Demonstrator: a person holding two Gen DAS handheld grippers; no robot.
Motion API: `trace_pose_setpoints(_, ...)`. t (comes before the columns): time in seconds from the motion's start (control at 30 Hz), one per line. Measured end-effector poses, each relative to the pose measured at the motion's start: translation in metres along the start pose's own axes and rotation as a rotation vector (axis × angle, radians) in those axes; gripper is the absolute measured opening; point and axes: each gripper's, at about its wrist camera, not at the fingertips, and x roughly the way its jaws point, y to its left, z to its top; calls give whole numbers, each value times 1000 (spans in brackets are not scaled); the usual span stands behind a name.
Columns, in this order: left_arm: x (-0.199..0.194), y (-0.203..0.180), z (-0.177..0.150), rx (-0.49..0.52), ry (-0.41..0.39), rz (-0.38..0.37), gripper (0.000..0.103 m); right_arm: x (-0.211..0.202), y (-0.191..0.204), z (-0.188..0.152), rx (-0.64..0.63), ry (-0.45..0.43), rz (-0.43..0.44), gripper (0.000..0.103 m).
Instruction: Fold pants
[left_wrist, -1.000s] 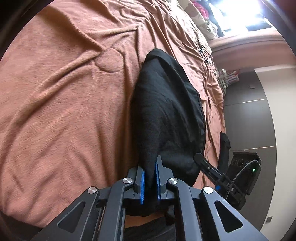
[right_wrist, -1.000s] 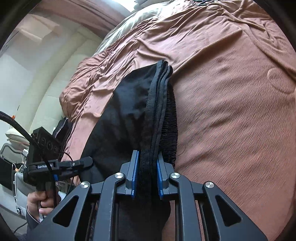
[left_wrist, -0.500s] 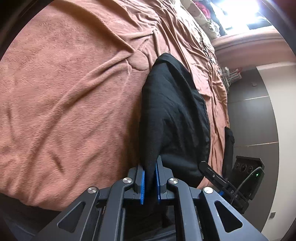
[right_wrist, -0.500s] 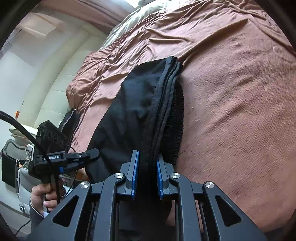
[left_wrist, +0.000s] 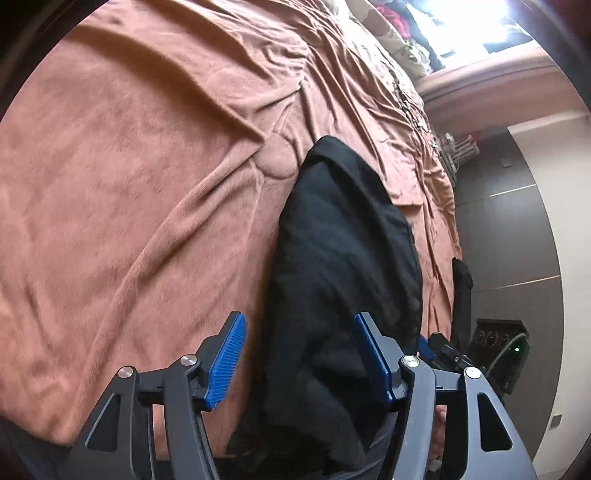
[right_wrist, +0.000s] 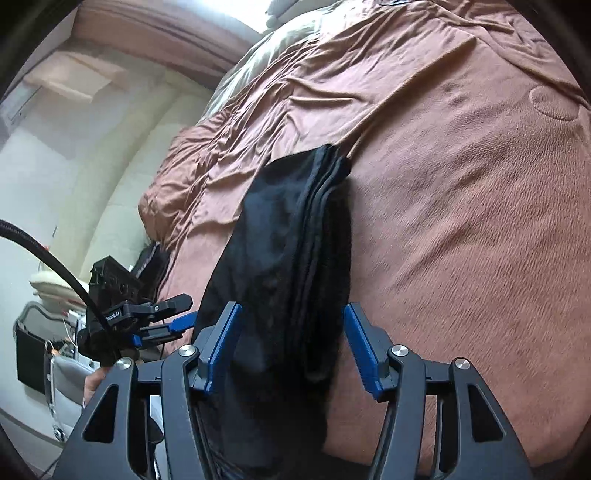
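A single pair of black, soft knit pants (left_wrist: 343, 258) lies on a rust-brown plush bedspread (left_wrist: 129, 184), already doubled into a compact, thick bundle near the bed's near edge; from the right wrist view several stacked layer edges and a gathered waistband run along one side of the bundle (right_wrist: 295, 258), and its near end droops over the edge of the mattress. The folding looks nearly or wholly complete, judging by the tidy layered stack; what may be left is a last smoothing or nudging the overhanging end fully onto the bed. There are two handheld grippers. The left gripper (left_wrist: 299, 354), black with blue ribbed pads, has its jaws opening: the fabric sits between the pads but neither pad presses on it, so the cloth is released. The right gripper (right_wrist: 291, 347), of the same make, is likewise opening its jaws, the bundle's layered edge lying between the spread pads without being pinched. Each wrist view shows the other gripper off to the side, and in the right wrist view part of one hand (right_wrist: 94, 380) shows under the left tool's handle. One bed, one bedspread, one garment; pale pillows or bedding (right_wrist: 266, 48) lie at the far end, too blurred to count.
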Motion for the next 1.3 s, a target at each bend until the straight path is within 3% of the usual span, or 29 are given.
trace_pose_setpoints(0.6,32,2,41,37,36,-14,62,50,-24,32,109,106,58,58)
trace_pose_setpoints(0.67,36,2,44,40,45,-18,59,54,-24,36,106,122,63,58)
trace_pose_setpoints(0.73,39,0,46,46,55,-22,49,55,-23,37,101,132,62,58)
trace_pose_setpoints(1.2,60,1,72,65,70,-48,40,64,-27,44,90,131,81,58)
trace_pose_setpoints(1.3,64,1,75,79,66,-58,40,62,-27,42,84,127,73,52)
